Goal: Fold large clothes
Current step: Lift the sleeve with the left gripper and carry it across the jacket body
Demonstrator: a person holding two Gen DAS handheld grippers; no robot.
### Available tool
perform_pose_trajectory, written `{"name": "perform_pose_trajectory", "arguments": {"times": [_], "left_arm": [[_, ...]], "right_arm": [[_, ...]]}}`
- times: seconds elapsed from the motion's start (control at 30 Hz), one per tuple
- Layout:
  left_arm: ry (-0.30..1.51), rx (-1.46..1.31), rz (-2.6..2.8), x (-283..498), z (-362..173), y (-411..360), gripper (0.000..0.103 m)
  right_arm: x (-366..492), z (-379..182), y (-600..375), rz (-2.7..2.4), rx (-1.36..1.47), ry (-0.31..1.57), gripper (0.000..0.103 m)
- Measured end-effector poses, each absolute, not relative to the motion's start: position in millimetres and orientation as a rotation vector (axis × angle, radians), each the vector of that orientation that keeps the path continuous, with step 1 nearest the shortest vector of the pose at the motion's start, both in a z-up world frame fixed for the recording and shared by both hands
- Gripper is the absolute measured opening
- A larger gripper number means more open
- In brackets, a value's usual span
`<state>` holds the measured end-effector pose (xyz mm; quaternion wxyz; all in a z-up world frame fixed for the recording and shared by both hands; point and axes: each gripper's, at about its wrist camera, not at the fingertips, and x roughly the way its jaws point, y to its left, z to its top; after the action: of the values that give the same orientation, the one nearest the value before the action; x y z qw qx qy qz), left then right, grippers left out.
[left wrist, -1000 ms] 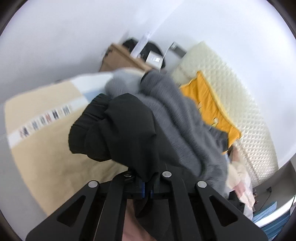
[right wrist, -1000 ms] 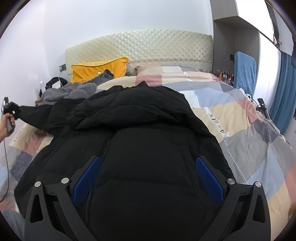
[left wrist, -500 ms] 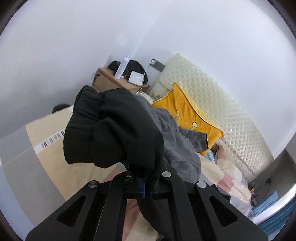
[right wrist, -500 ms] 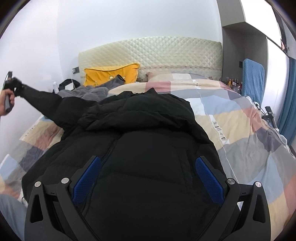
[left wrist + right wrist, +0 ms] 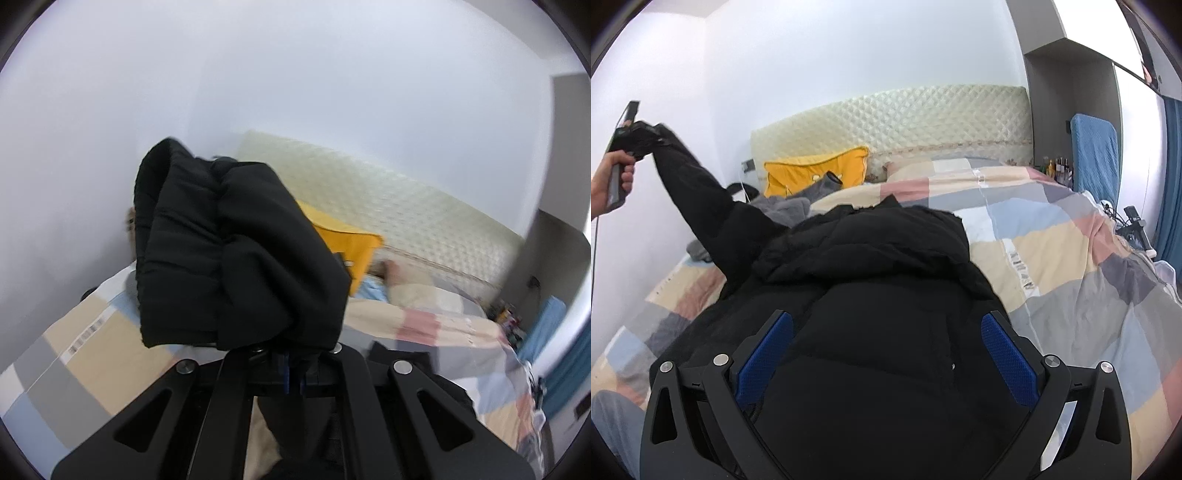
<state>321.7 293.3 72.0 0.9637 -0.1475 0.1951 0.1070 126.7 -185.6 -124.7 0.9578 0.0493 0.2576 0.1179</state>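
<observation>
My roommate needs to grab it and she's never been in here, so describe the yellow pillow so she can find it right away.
Look at the head of the bed, where the cream quilted headboard stands. The yellow pillow leans against its lower left end, behind a heap of grey clothing and beyond the black jacket. It is the only bright yellow thing on the bed.

The black jacket (image 5: 886, 314) is matt, puffy quilted cloth. The headboard (image 5: 923, 122) looks padded and diamond-stitched. The right claw's pads (image 5: 1008, 360) are blue, rough-textured.
</observation>
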Motion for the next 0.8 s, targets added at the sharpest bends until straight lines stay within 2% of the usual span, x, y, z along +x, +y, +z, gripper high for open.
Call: {"name": "perform_pose_trajectory", "arguments": {"times": [0.27, 0.43, 0.8], "left_arm": [[0.405, -0.161, 0.085, 349, 82, 177, 0.002], [0.425, -0.080, -0.019, 369, 68, 97, 0.002], [0.496, -0.051, -0.228, 399, -12, -30, 0.003]], "right_arm": [[121, -127, -208, 0.267, 0.149, 0.518, 0.103], [125, -125, -219, 0.275, 0.173, 0.513, 0.103], [141, -128, -269, 0.241, 0.270, 0.539, 0.103]]}}
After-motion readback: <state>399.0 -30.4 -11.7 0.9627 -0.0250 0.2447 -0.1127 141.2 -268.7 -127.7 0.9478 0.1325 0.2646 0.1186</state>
